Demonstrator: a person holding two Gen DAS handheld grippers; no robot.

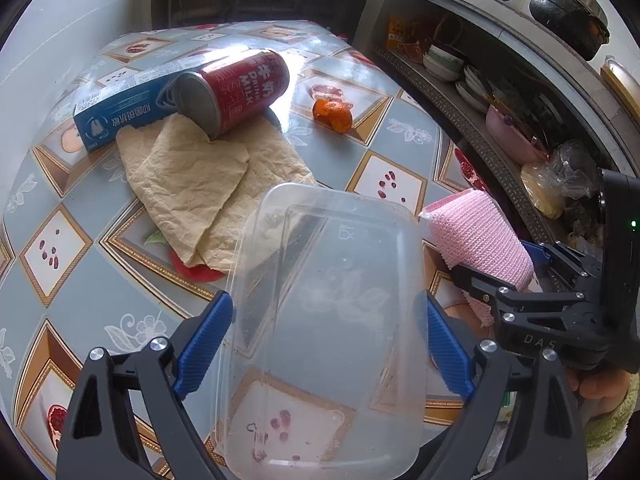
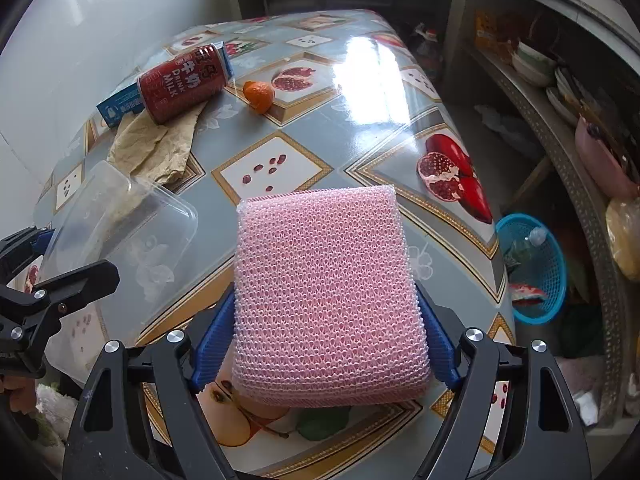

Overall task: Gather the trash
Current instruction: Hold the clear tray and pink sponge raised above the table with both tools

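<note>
two grippers full: left gripper [image 1: 326,344] around clear container [image 1: 324,320], right gripper [image 2: 326,344] around pink sponge [image 2: 326,296]

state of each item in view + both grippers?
Left gripper: shut on tub.
Tub: clear, empty, held off table.
Right gripper: shut on sponge.
Sponge: pink, held off table.
Can: on its side, across carton and paper.
Carton: lying flat.
Paper: crumpled, folded.
Peel: loose on table.
Basket: on floor, holds trash.
</note>
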